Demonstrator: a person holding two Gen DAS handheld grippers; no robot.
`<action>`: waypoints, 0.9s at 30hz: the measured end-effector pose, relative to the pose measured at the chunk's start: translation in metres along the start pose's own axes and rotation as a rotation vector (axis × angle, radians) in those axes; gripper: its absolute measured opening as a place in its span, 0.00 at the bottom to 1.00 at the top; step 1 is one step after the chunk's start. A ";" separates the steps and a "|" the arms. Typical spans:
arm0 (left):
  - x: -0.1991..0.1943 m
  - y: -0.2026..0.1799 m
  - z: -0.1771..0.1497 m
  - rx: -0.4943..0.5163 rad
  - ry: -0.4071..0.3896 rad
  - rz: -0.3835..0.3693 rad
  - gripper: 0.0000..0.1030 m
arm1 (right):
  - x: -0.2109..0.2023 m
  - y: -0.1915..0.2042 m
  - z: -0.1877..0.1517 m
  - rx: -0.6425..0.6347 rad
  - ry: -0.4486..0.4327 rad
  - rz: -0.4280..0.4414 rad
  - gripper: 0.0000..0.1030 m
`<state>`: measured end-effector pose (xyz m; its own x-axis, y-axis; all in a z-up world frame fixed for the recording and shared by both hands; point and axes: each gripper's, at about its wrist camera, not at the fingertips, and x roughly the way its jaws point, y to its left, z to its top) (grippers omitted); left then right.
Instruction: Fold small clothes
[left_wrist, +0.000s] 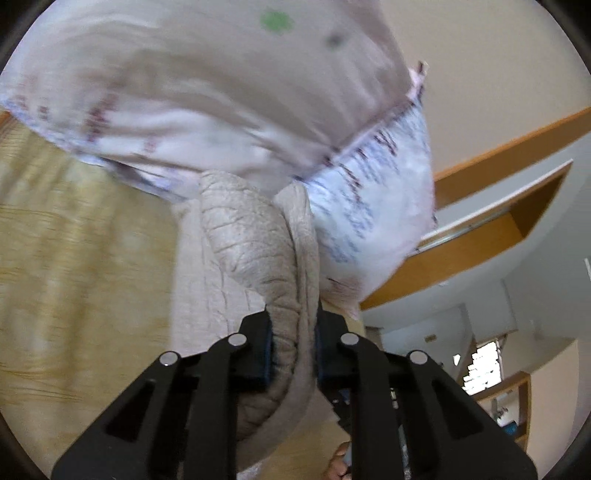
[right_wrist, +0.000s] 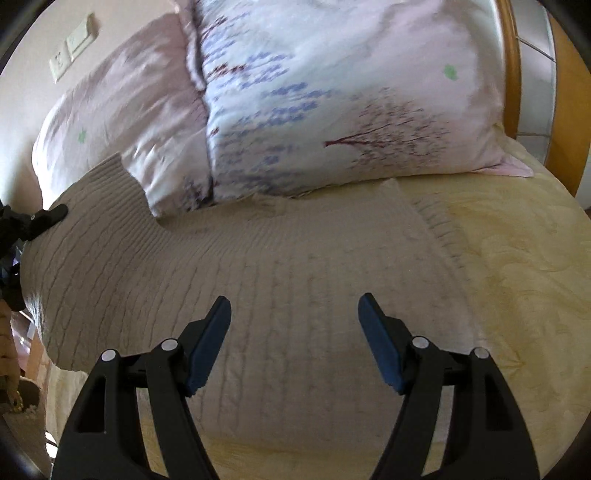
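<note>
- Left wrist view: the left gripper (left_wrist: 293, 343) has its jaws drawn nearly together on a bunched fold of the beige knit sweater (left_wrist: 255, 251); the pads press the ribbed fabric from both sides, so this claw has hold of the garment.
- The pinched fold rises from the jaws toward the pillow (left_wrist: 207, 92), which suggests the edge is lifted clear of the bed so it can be carried over the rest of the garment.
- Right wrist view: the right gripper (right_wrist: 295, 339) has its jaws spread wide, with nothing between the pads; it hovers over the middle of the sweater (right_wrist: 258, 266) and grips nothing.
- The sweater lies spread across the yellow bedspread (right_wrist: 517, 258), its far edge touching the two floral pillows (right_wrist: 332, 92) at the head of the bed, its left part reaching the bed's left edge.
- The left gripper (right_wrist: 48, 216) shows there as a dark tip on the sweater's far left portion, well apart from the right claw.
- Judgement: the right claw appears kept open and low in order to take a second hold or to steady the cloth while the left side is folded inward.
- The wooden headboard (right_wrist: 513, 74) bounds the bed at the far right corner.
</note>
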<state>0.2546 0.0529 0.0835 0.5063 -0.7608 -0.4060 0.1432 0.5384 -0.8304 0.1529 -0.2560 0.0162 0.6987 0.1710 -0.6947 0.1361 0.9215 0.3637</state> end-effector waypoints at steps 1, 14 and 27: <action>0.010 -0.008 -0.002 0.006 0.010 -0.014 0.15 | -0.001 -0.005 0.001 0.005 -0.005 0.000 0.71; 0.155 -0.074 -0.055 0.065 0.193 -0.023 0.15 | -0.040 -0.078 0.004 0.089 -0.096 -0.029 0.71; 0.143 -0.090 -0.067 0.180 0.265 -0.087 0.57 | -0.054 -0.146 0.022 0.368 -0.042 0.344 0.71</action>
<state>0.2572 -0.1281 0.0747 0.2502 -0.8617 -0.4415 0.3363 0.5049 -0.7949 0.1107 -0.4073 0.0142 0.7734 0.4222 -0.4728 0.1259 0.6288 0.7673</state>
